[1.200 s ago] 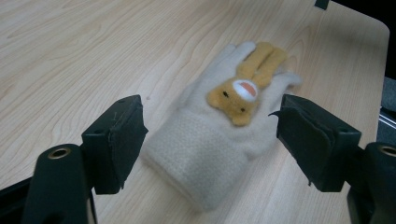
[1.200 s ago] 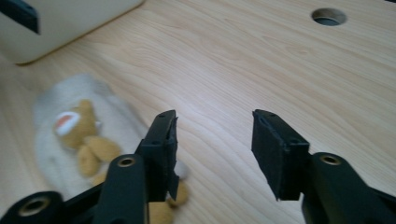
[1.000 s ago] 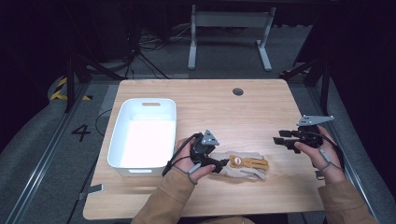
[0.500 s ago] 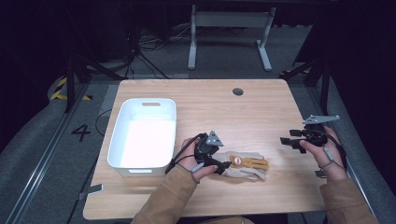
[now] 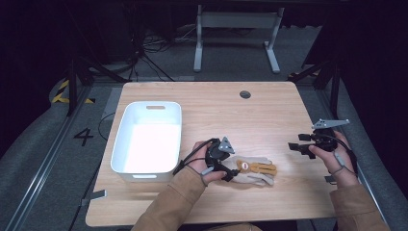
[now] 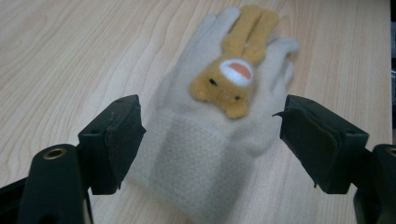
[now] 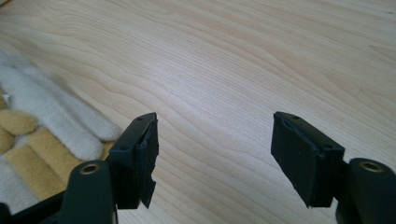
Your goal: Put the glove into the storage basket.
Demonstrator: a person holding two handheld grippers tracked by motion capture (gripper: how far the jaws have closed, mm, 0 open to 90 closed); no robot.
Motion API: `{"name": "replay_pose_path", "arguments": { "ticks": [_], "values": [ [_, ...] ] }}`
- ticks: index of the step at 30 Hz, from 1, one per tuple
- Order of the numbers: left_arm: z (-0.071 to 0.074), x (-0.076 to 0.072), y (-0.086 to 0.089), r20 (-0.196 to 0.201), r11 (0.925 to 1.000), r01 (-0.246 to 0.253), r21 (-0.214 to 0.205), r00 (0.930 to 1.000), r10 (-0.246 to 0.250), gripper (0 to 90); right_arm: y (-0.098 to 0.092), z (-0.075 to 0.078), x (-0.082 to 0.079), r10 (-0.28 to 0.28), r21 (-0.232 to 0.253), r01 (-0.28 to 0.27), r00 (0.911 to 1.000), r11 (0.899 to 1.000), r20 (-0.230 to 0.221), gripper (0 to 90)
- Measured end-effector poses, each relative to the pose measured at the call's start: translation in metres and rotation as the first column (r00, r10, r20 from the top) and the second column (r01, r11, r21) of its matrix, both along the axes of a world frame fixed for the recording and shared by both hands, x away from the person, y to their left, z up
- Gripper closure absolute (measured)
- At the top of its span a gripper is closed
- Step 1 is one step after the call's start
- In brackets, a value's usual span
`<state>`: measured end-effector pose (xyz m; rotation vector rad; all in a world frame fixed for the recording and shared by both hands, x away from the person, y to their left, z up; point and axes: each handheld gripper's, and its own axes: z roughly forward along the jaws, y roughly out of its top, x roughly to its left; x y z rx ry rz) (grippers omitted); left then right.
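Left gripper (image 6: 210, 154) straddles the glove (image 6: 219, 116) cuff, jaws just widening (unpinched) — next: close; right gripper (image 7: 212, 154) gapes, empty.

Dim room, grey floor (image 5: 43, 183), perhaps carpeted

One cream glove (image 5: 253, 171) on the table, with one little orange bear (image 6: 232, 77) sewn on top. One white bin (image 5: 147, 137), with one handle slot cut in its far end. One wooden table (image 5: 269, 118), with one small round hole (image 5: 245, 94) near the far edge. Two grippers: one left gripper (image 5: 230, 169) and one right gripper (image 5: 297, 147), each with two black jaws and one grey three-cornered plate. Two hands, one on each gripper. Two tan sleeves. One metal stand (image 5: 235, 36) on the floor past the table. One number four (image 5: 83, 136) painted on the floor.
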<state>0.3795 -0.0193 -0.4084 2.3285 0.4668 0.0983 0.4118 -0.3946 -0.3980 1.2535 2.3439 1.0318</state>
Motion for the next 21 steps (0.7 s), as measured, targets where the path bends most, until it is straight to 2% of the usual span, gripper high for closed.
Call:
{"name": "replay_pose_path", "arguments": {
  "ticks": [4, 11, 16, 21],
  "values": [
    [-0.009, 0.004, -0.005, -0.009, 0.9998, 0.014, 0.01, 0.9999, -0.014, 20.8, -0.003, 0.0, -0.004, -0.002, 0.001, 0.002, 1.0, 1.0, 0.005, 32.6],
    [-0.023, 0.004, -0.007, -0.023, 0.9997, -0.013, -0.022, 0.9996, 0.013, 20.3, -0.006, 0.0, -0.007, -0.006, 0.004, 0.006, 1.0, 1.0, 0.001, 32.2],
    [-0.034, 0.004, -0.009, -0.001, 0.9984, -0.023, -0.051, 0.9997, 0.023, 18.0, -0.005, -0.001, -0.008, -0.001, 0.004, 0.001, 1.0, 1.0, -0.002, 32.0],
    [-0.039, 0.003, -0.01, 0.019, 0.9997, -0.005, -0.023, 0.9998, 0.006, 16.2, -0.003, -0.002, -0.008, 0.014, 0.01, -0.014, 0.9999, 1.0, -0.009, 32.0]
  ]
}}
